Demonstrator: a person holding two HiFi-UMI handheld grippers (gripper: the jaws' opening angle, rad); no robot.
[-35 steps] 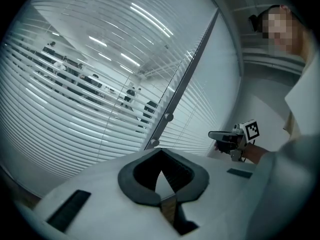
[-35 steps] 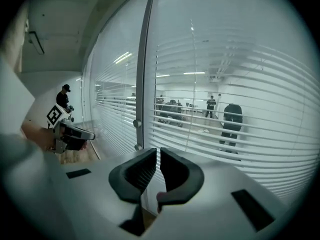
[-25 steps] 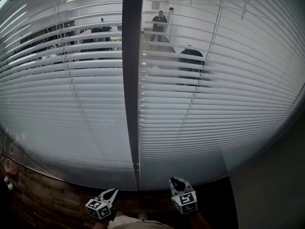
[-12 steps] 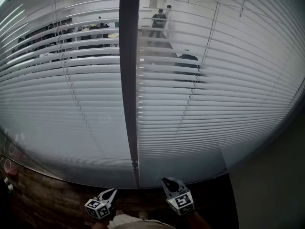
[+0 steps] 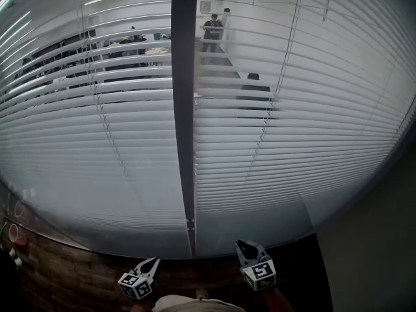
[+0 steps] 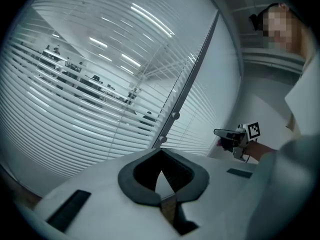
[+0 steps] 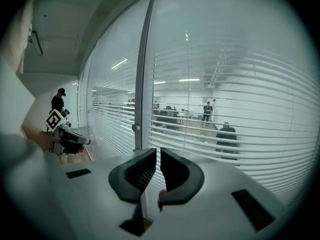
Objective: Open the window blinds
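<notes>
Both empty, jaws together: left gripper (image 5: 153,262), right gripper (image 5: 246,246), below white slatted blinds (image 5: 292,142).
Approach step; next I seek their control.

White, horizontally striped window blinds (image 5: 97,142), split by a dark grey frame post (image 5: 184,109). Reddish-brown brick pattern on the wall (image 5: 58,272) below. Black-and-white square markers on left gripper (image 5: 151,264) and right gripper (image 5: 246,246); pale bodies, dark grey jaws.
</notes>
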